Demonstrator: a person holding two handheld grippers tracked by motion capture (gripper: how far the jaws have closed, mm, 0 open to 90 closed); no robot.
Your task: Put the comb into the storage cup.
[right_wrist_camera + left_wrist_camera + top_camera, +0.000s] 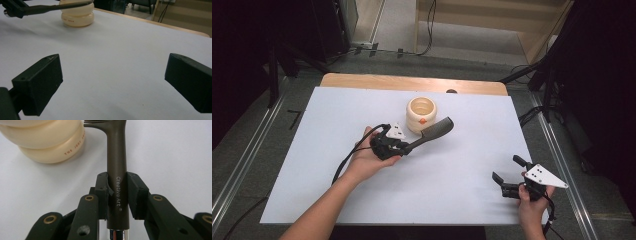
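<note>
2 jaws of the left gripper [117,195] pinch the brush [432,133] handle, so lower its head steadily into the cream pot [421,114], while the right gripper [511,176] waits spread.

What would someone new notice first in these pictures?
The left gripper, mid-table, is clamped on the handle of a dark comb whose toothed head reaches beside a cream ribbed cup. The right gripper waits open at the table's near right corner.

Brush [117,157] handle matt brown — chrome end; holder [421,114] glossy cream ceramic.
</note>
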